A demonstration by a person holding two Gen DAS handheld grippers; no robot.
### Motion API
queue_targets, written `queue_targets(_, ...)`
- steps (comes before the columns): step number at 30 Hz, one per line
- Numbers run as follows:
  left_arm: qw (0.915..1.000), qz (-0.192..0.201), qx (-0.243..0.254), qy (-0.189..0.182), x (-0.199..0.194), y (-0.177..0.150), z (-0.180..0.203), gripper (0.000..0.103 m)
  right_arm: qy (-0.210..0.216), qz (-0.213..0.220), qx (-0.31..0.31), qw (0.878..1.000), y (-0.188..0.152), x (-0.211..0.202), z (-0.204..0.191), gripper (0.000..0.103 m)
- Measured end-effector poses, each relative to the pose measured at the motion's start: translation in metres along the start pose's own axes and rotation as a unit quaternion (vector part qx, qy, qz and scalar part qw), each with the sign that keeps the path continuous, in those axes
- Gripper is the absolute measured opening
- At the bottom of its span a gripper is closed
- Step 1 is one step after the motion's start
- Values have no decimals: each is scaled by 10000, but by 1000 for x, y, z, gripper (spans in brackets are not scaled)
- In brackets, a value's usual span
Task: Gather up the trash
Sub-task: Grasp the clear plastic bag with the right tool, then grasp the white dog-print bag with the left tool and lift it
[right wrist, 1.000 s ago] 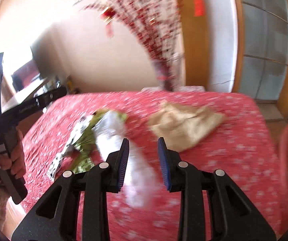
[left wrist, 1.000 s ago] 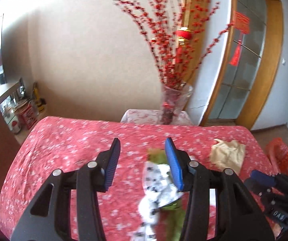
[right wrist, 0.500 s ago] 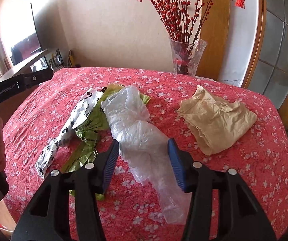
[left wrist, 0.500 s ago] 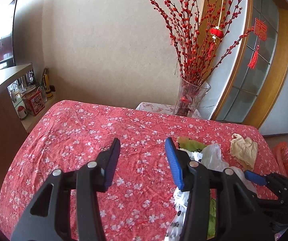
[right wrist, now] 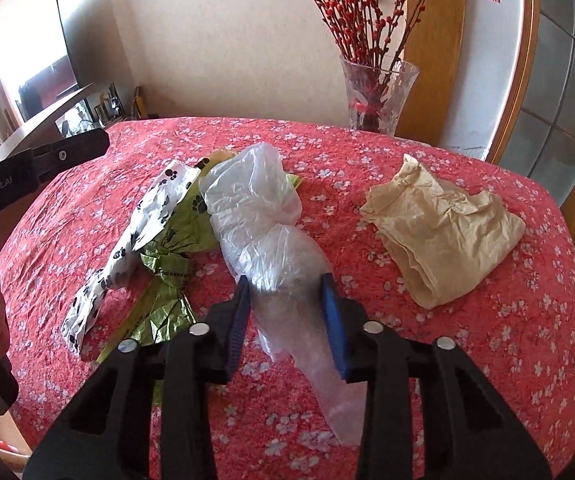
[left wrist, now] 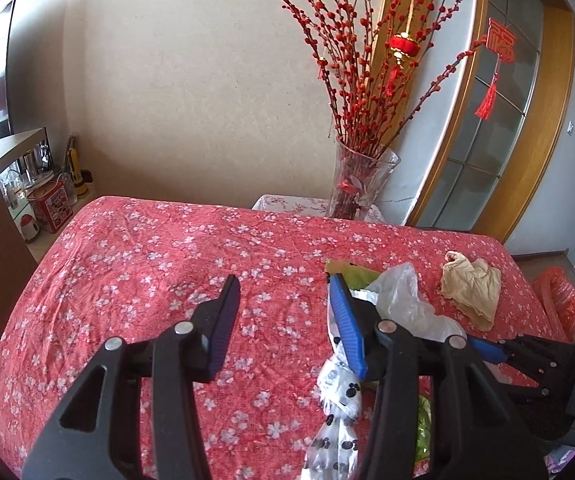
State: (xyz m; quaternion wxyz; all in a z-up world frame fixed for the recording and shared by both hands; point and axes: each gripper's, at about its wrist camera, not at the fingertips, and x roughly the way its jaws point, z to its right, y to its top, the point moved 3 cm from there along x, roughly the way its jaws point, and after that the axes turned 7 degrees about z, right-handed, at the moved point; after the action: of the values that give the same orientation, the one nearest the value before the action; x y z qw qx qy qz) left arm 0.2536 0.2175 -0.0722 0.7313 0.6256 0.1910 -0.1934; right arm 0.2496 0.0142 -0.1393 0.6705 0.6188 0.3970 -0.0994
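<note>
Your right gripper [right wrist: 285,300] has just been closing, and the clear plastic bag [right wrist: 263,216] lies between its jaws; both blue pads now sit against the bag's crumpled sides about halfway along its length, so the grip looks made, though the bag is not yet lifted off the red flowered tablecloth [right wrist: 487,320]. Your left gripper [left wrist: 283,320] hangs partly open over bare cloth with nothing between its fingers. Taking the clear plastic bag as the landmark: the white bag with black paw prints [right wrist: 147,220] lies just to its left, running down toward you; the crumpled green bag [right wrist: 167,276] lies between the two, partly under both; the tan paper bag [right wrist: 439,232] lies well to its right, apart from the rest; the glass vase [right wrist: 375,92] of red berry branches stands behind it, past the far table edge. An orange basket [left wrist: 555,300] shows beyond the table's right edge, past the tan bag, and is probably where the trash goes. All four pieces are on the table, so no piece appears collected here. What is left, by this reading: lift and drop the clear bag, then the paw-print, green and tan bags.
</note>
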Motion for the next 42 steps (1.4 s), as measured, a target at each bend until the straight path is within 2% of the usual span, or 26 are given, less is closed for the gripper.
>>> queue_targets(5,9997,-86,130,-174,1,-3,7,47,19,42,126,9999,0,-1,5,16)
queue_targets(15,9941,-586,472,-777,4,-22,15,47,-35,177,269,9995,-4,-12,11,15)
queue_targets(22,9924,-712,717,-703,10,-27,28,47,-77,170,304,9994,-5,-14,12,15)
queue_targets(28,9879,-1097,881,-654,29,-35,39,47,-118,193,334,9992,-4,-19,18,15)
queue_targets(29,9875,-1153,860,-646,32,-36,38,46,-126,199,340,9991,-4,-20,19,15)
queue_targets(31,9871,-1233,803,-628,37,-38,35,33,-135,210,355,9991,-3,-21,21,15)
queue_targets(32,9871,-1268,772,-596,41,-38,32,21,-140,214,361,9990,-3,-22,22,15)
queue_targets(33,9874,-1283,758,-526,44,-39,29,16,-144,218,369,9990,-3,-22,23,15)
queue_targets(36,9898,-1225,616,-385,53,-37,17,12,-155,230,402,9988,-2,-22,25,15)
queue_targets(42,9944,-1041,183,-59,68,-21,-12,10,-165,220,424,9987,-3,-22,28,15)
